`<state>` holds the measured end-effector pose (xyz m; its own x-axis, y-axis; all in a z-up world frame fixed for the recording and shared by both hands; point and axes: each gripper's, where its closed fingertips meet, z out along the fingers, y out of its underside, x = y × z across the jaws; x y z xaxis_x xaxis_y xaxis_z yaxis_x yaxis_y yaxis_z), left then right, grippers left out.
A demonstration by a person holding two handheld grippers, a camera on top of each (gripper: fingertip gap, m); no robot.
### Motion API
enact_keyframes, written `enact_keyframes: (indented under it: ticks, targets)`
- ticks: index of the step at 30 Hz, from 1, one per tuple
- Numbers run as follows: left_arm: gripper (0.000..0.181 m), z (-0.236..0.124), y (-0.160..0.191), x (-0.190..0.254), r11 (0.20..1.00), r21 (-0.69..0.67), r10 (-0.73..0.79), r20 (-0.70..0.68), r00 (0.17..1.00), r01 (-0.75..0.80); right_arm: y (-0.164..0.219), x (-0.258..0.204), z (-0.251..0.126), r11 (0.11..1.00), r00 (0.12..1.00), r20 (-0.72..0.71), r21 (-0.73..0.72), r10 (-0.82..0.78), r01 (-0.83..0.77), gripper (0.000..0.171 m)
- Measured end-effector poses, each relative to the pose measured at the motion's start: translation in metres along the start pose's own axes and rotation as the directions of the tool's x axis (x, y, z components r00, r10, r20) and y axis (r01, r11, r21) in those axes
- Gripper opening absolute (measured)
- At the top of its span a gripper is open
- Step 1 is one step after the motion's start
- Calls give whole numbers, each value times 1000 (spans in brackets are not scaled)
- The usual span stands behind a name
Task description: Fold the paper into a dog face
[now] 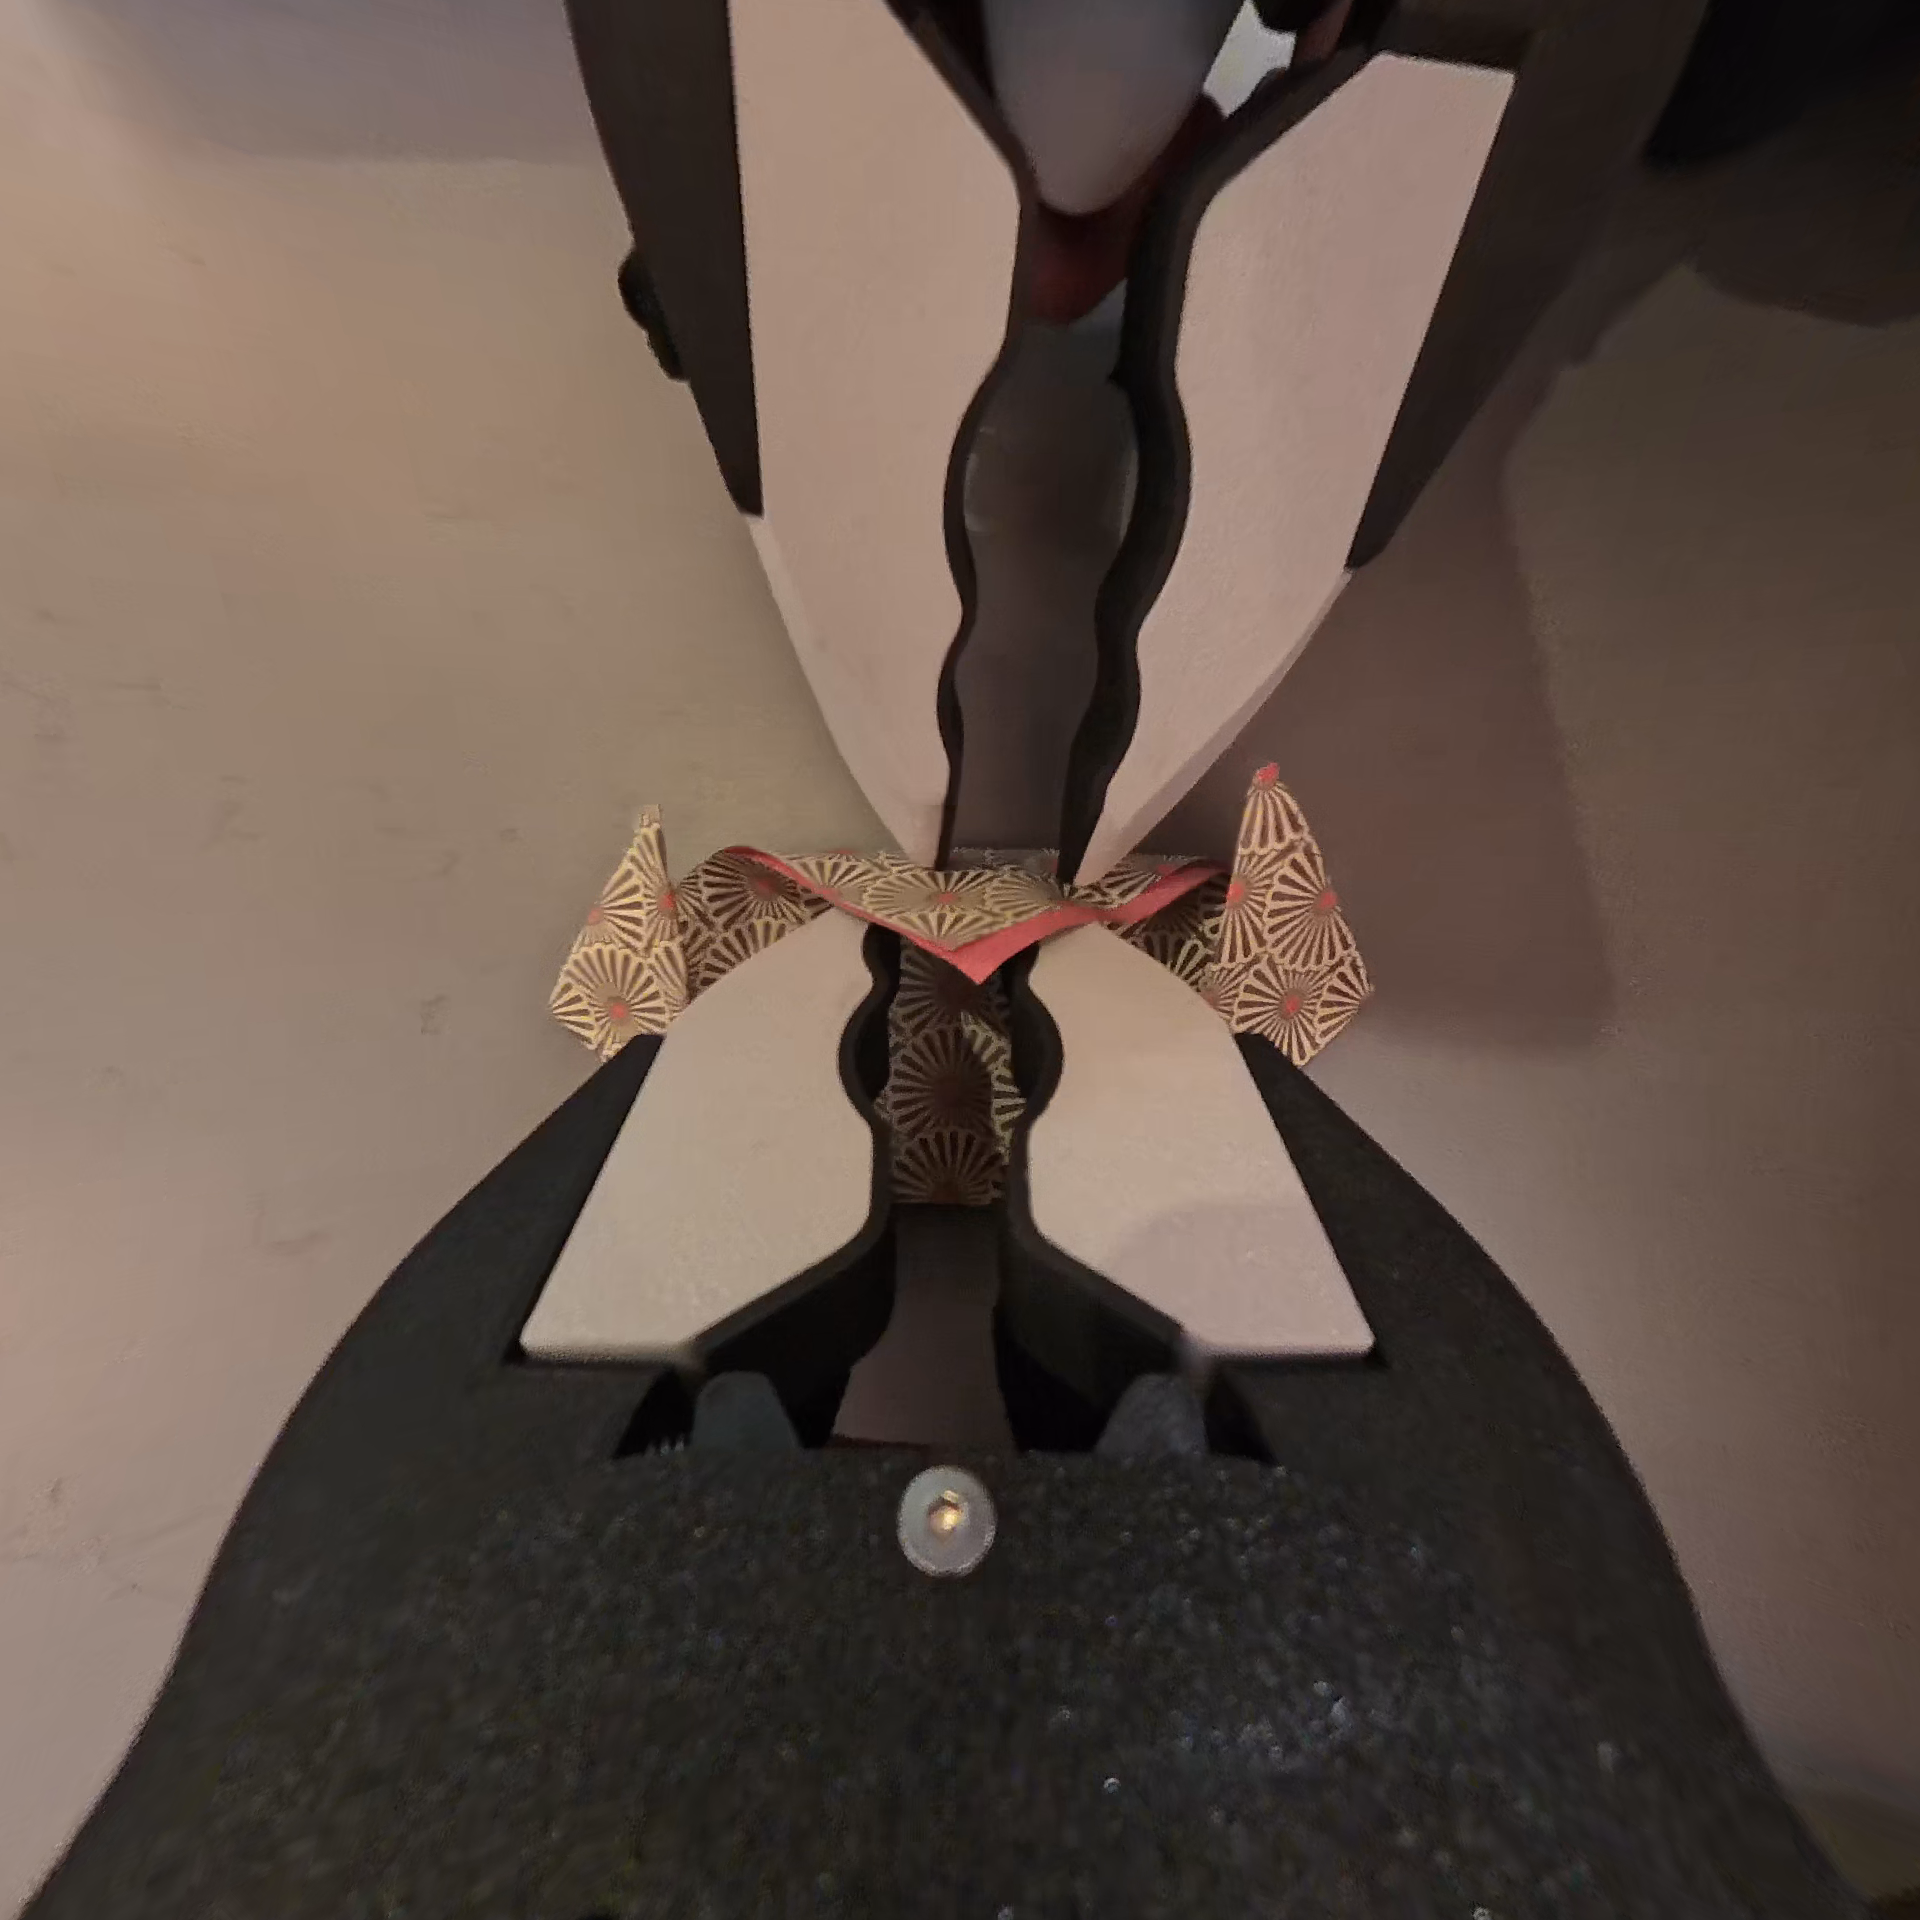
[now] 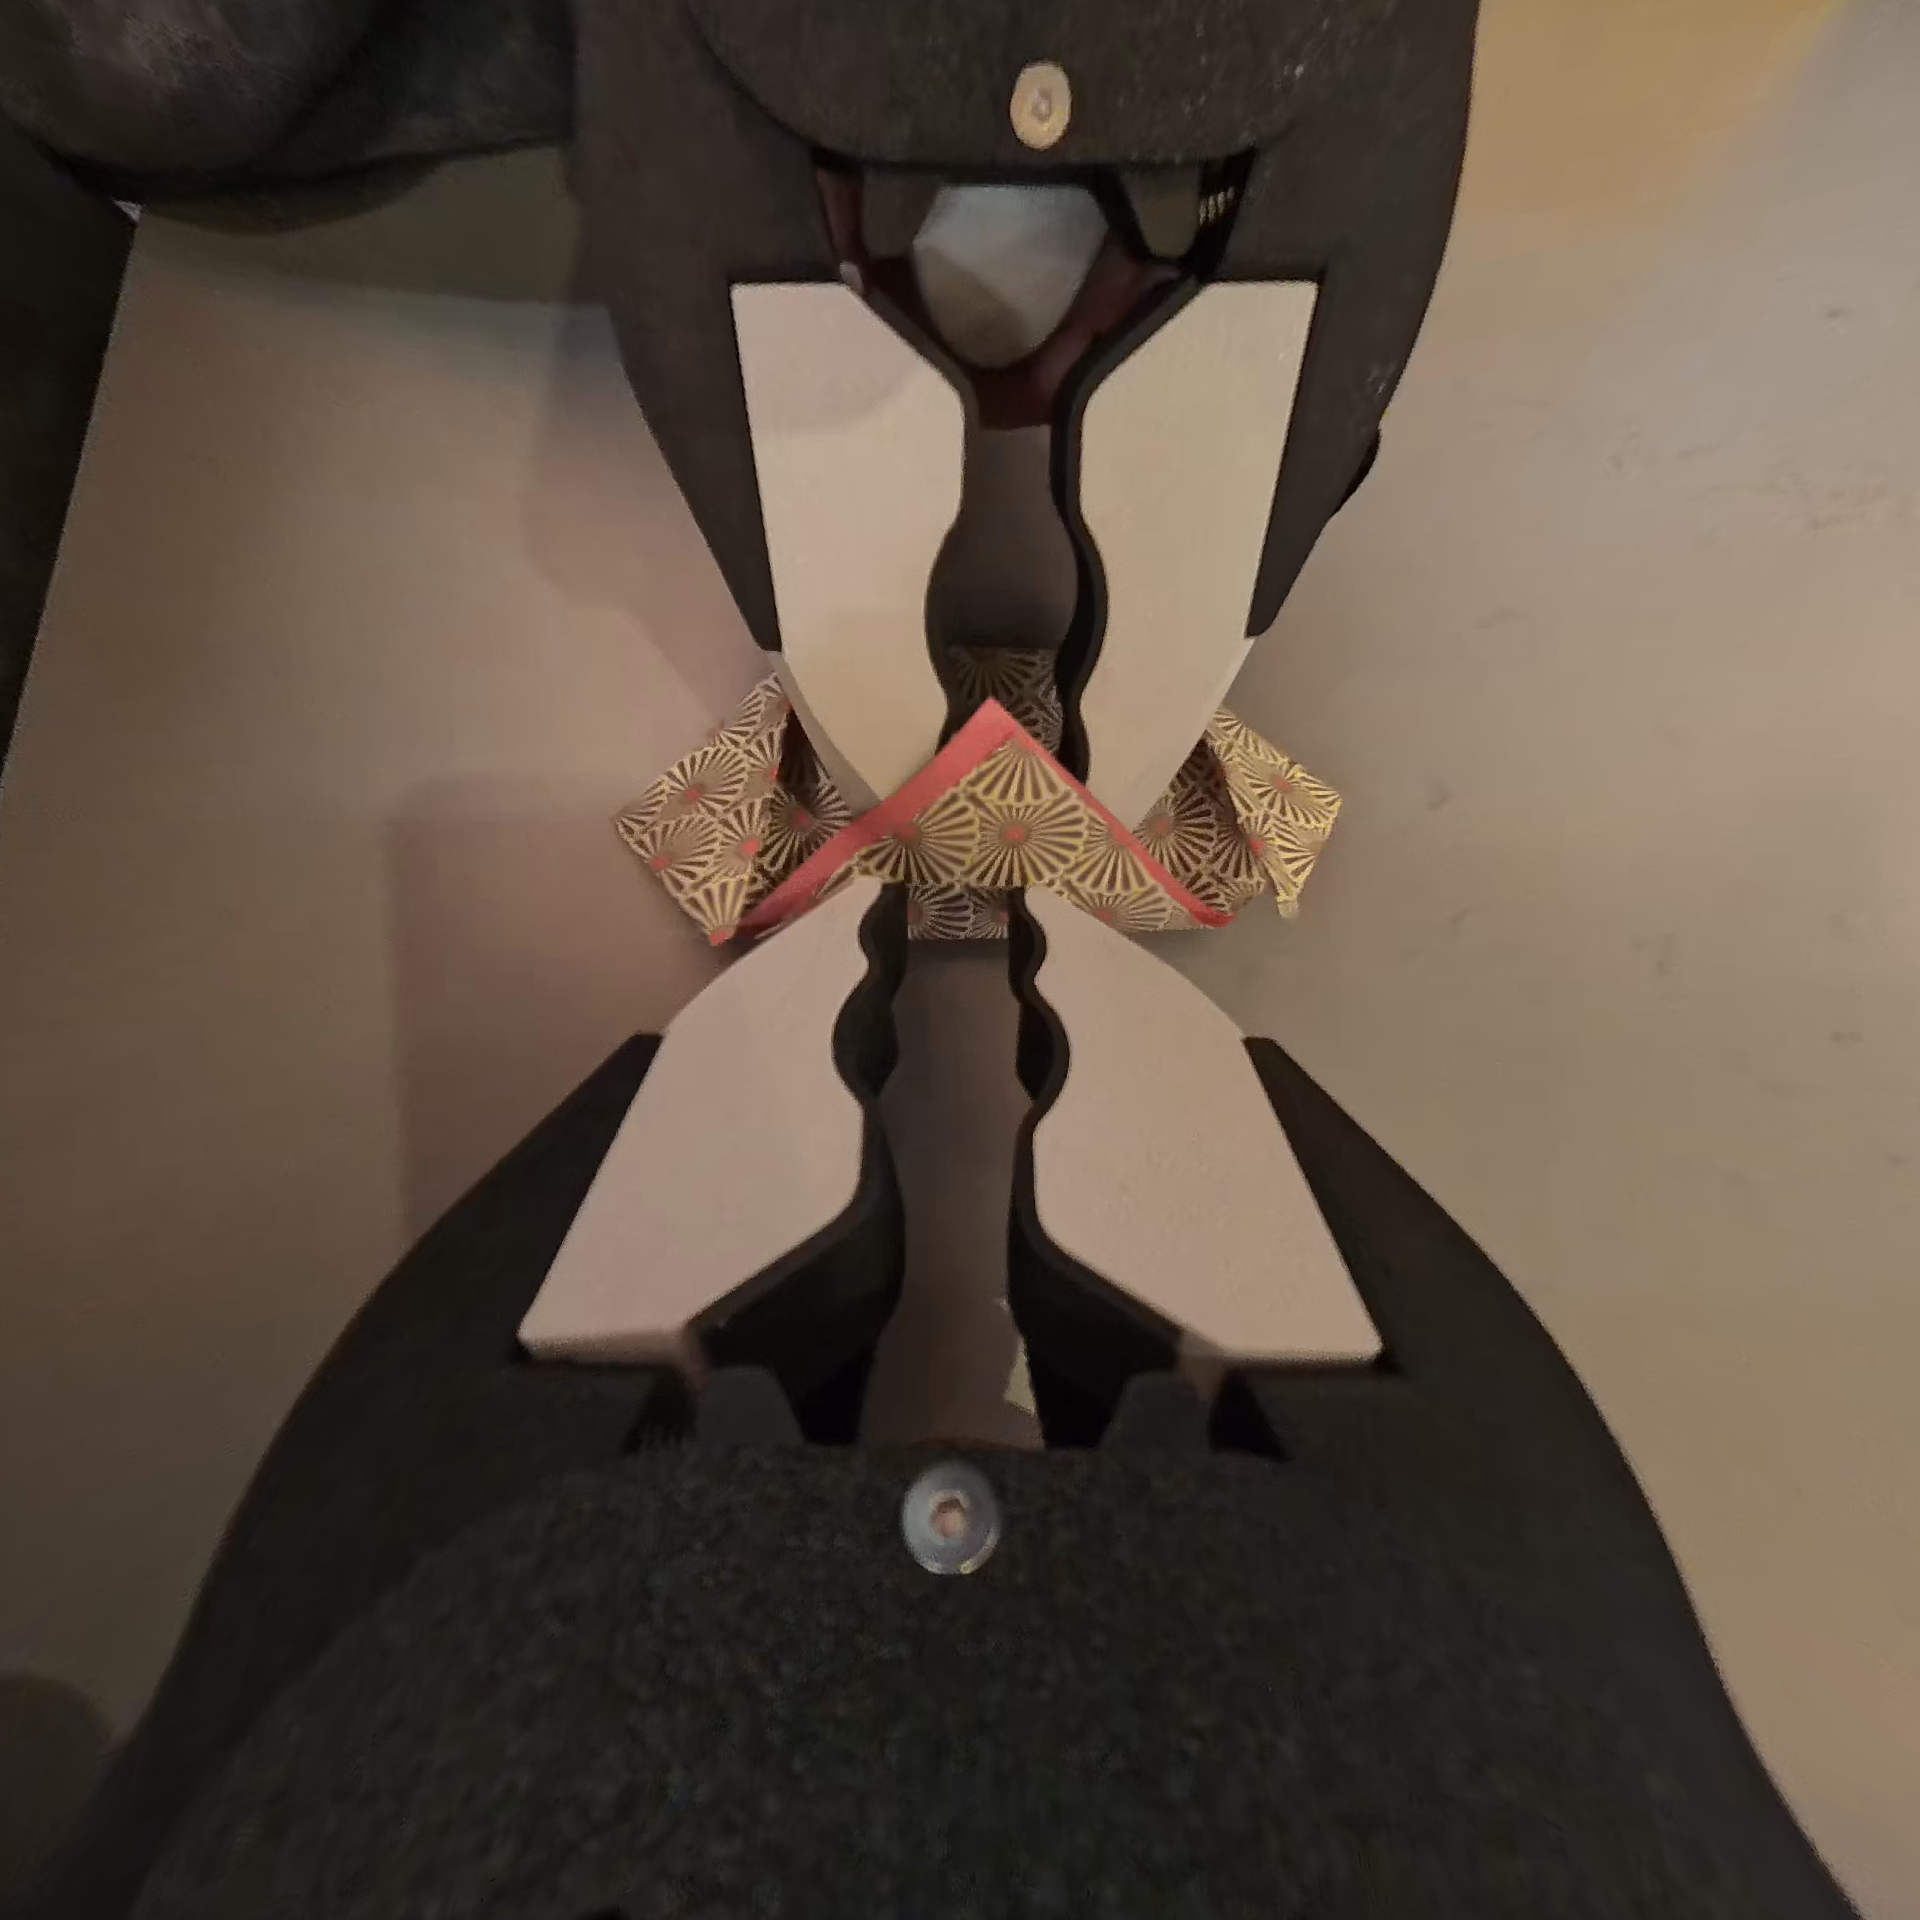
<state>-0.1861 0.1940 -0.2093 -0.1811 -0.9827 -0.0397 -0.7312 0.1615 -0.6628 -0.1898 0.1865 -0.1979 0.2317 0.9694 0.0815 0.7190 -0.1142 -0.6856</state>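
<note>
The patterned gold-and-brown paper point(image 1: 1288, 935) lies folded on a beige table point(image 1: 312, 727), with one ear flap standing up at each end. A middle flap with a red edge point(image 1: 966, 956) points toward my left gripper point(image 1: 951, 940) and lies over its fingertips. The left jaws stand narrowly apart, and paper shows through the gap. My right gripper point(image 1: 1008, 857) faces it, tips down on the flap's far edge, with the same narrow gap. In the right wrist view the flap point(image 2: 997, 831) lies between my right gripper point(image 2: 951, 914) and the left gripper point(image 2: 1008, 790). Neither gripper pinches the paper.
The bare table point(image 2: 1558, 727) spreads to both sides of the paper. A dark sleeve or cloth point(image 2: 260, 104) sits behind the left gripper at the upper left of the right wrist view. The tips of both grippers are at nearly the same place.
</note>
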Motion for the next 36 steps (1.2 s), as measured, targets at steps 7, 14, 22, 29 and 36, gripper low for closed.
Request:
enact_keyframes:
  ticks: [7,14,22,29,36]
  targets:
    - [20,0,0,-1,1000,7,-14,-4,1000,14,4,0,3,1000,998,67,-9,1,-1,18]
    - [22,0,0,-2,1000,-11,9,24,1000,-8,-2,1,-2,998,997,74,55,15,-19,20]
    - [28,-18,-3,-6,1000,-25,1,96,995,1,0,-1,-5,995,997,59,83,43,-48,21]
    - [22,-27,6,-14,999,-27,-35,99,994,38,-2,1,-3,994,997,57,96,43,-48,21]
    - [19,-54,10,-8,999,-21,-47,44,998,48,-3,3,-1,994,997,56,94,53,-58,21]
